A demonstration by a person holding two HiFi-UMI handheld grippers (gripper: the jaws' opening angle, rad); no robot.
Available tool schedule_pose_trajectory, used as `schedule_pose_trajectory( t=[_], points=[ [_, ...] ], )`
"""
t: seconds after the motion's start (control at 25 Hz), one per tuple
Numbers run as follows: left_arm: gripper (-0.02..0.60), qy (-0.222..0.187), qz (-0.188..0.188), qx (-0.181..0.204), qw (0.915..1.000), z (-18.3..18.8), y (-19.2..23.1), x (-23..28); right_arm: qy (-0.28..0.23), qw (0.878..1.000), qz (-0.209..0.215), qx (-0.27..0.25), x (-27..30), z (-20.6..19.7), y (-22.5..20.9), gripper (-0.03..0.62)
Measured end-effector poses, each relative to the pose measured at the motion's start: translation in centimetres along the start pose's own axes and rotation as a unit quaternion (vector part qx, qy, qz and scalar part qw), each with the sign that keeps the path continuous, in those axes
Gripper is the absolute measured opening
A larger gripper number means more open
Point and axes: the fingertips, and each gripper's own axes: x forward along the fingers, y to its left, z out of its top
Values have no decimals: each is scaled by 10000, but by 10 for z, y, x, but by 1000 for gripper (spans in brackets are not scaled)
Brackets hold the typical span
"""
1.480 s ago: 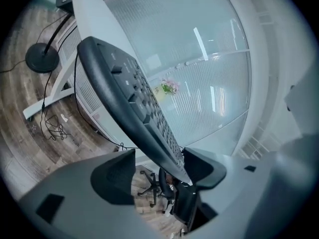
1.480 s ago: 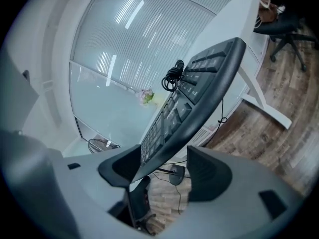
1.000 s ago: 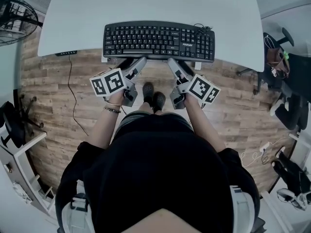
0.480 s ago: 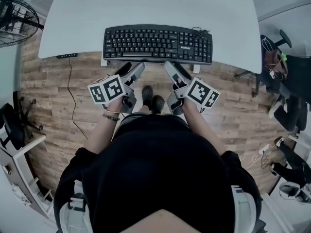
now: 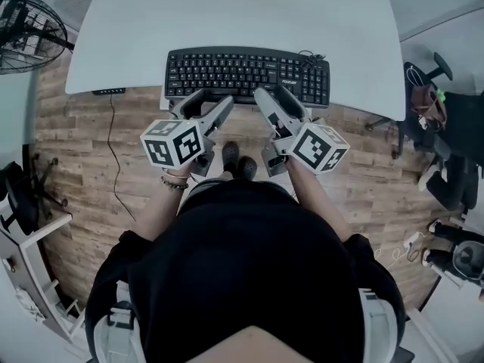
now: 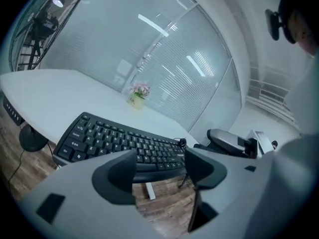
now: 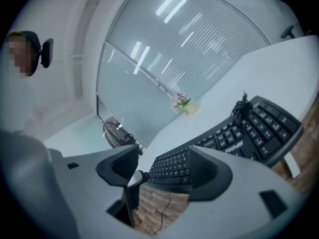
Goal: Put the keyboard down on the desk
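A black keyboard point(image 5: 247, 76) lies flat on the white desk point(image 5: 227, 13), at the curved front edge, with its coiled cable point(image 5: 311, 54) at its right end. My left gripper point(image 5: 204, 103) hovers just in front of the keyboard's left half, jaws open and empty. My right gripper point(image 5: 277, 103) is in front of the keyboard's middle-right, also open and empty. In the left gripper view the keyboard point(image 6: 124, 143) shows beyond the open gripper point(image 6: 159, 171). The right gripper view shows the keyboard point(image 7: 234, 138) past its spread gripper point(image 7: 162, 168). Neither gripper touches the keyboard.
A small flower pot point(image 6: 138, 94) stands at the desk's far edge. A floor fan point(image 5: 23, 32) stands to the left and an office chair point(image 5: 435, 89) to the right. Wooden floor and the person's feet point(image 5: 236, 157) lie below the grippers.
Both grippers have drawn back from under the keyboard's front edge and their jaws have spread. The keyboard now rests on the desk by itself.
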Motion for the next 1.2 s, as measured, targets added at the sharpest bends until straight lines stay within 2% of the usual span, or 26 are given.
schedule_pose_trajectory(
  t=[0.16,0.32,0.72,0.88,1.0,1.2],
  points=[
    [313,-205,-38,267,9994,20,-10,-3,-181,9982,76,-574,-1,18,14,302],
    [308,-495,-64,504,9975,42,-23,-7,-319,9953,177,-902,-2,32,24,302],
    [304,-890,-96,1243,9882,79,-48,-17,-736,9784,288,-1912,-9,65,55,302],
    [301,-1105,-111,1505,9823,95,-59,-23,-884,9728,342,-2115,-12,78,67,302],
    [289,-1228,-146,1643,9786,102,-65,-25,-957,9727,358,-2083,-14,85,72,298],
    [235,-1376,-214,1693,9757,108,-69,-29,-1050,9693,420,-2183,-16,91,81,242]
  ],
)
